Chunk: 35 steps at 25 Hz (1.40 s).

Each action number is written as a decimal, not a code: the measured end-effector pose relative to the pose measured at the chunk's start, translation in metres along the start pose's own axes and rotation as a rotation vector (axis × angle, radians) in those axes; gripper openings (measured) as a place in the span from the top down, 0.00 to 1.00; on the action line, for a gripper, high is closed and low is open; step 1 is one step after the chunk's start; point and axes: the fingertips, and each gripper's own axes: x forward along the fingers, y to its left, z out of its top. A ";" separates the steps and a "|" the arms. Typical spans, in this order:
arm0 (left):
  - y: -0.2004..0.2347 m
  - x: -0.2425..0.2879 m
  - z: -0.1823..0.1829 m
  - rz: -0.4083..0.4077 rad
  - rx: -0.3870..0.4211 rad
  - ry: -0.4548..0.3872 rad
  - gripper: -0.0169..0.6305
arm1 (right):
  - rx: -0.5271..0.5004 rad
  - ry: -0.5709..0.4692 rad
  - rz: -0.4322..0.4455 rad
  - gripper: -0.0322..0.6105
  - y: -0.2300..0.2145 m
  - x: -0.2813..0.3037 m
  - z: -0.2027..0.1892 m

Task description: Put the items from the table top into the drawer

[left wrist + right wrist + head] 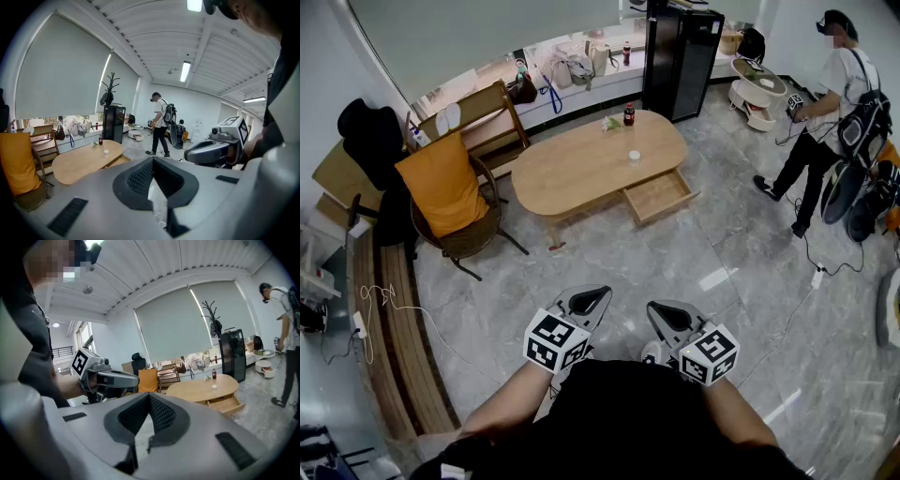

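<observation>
Standing well back from the bench (572, 178), the person holds both tools low over the floor (609, 253). The left gripper (592, 298) has its fingers (139, 176) clenched together on nothing, and the right gripper (662, 315) is likewise clenched and empty. Each gripper's own view shows the ribbed faces meeting at the tip with only floor below.

The task's things all lie far off on the oval wooden bench. A dark bottle (629, 114) with a red label stands upright at the far edge. A small green and white item (612, 123), too small to identify, lies just beside it on the left. A little white cup (634, 157) stands alone nearer the middle. The drawer (659, 195) is pulled open at the bench's near right side and looks empty.

The bottle is probably the heaviest piece, smooth and round, so it could twist or slip. Taking it across the body around the label, low enough to keep it from swinging, looks safest. The cup seems light and thin-walled, easy to crush or tip, so a gentle pinch across its side would suit it; whether it holds anything cannot be told. The green and white item looks soft and light. Both sets of fingers will have to release before any grasp.
</observation>
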 end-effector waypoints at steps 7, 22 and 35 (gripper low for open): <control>-0.004 0.006 0.000 0.004 0.001 -0.009 0.97 | -0.003 0.001 -0.002 0.95 -0.006 -0.004 -0.003; -0.017 0.022 0.003 0.009 -0.011 -0.002 0.97 | 0.008 -0.039 0.013 0.95 -0.020 -0.016 0.004; -0.058 0.069 0.011 0.021 0.000 0.011 0.97 | -0.043 -0.015 0.019 0.94 -0.064 -0.056 0.001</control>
